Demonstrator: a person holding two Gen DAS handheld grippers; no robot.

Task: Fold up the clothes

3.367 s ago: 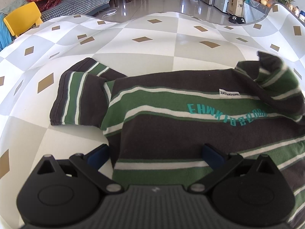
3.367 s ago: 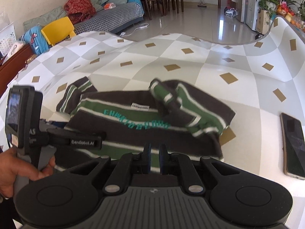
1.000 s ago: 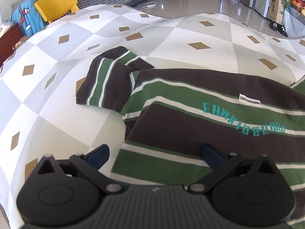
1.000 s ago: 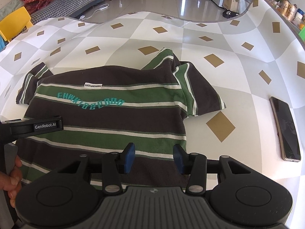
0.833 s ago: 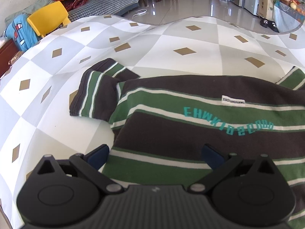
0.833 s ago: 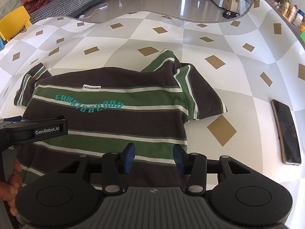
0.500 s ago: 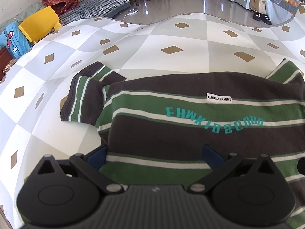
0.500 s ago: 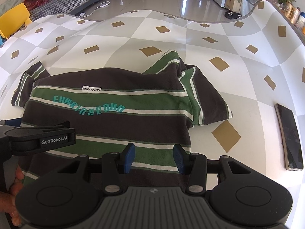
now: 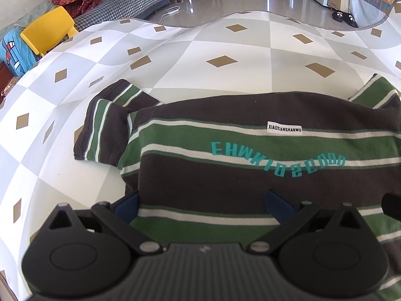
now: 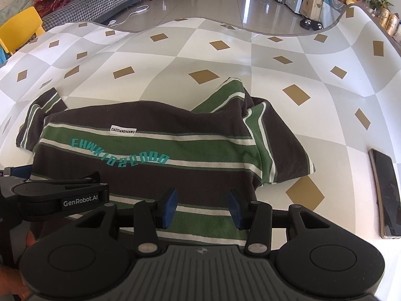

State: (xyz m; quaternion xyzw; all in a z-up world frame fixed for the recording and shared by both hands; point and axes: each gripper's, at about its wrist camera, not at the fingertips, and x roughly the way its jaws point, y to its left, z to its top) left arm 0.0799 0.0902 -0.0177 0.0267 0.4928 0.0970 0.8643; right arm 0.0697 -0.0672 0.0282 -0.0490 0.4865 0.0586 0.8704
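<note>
Both pairs of jaws stand apart and grip nothing; your left gripper (image 9: 201, 204) gapes wide over the near hem, your right gripper (image 10: 201, 208) about half open beside it. Your one striped shirt (image 10: 150, 150) lies chest-up on the checked tablecloth (image 10: 225, 57), collar far, its right sleeve (image 10: 263, 138) flopped across the body, its left sleeve (image 9: 105, 130) lying flat; smooth that crumpled sleeve first, then pinch the hem at both corners. Count one shirt, two sleeves, one phone (image 10: 384, 193) near the right edge, one yellow chair (image 9: 47, 32).
</note>
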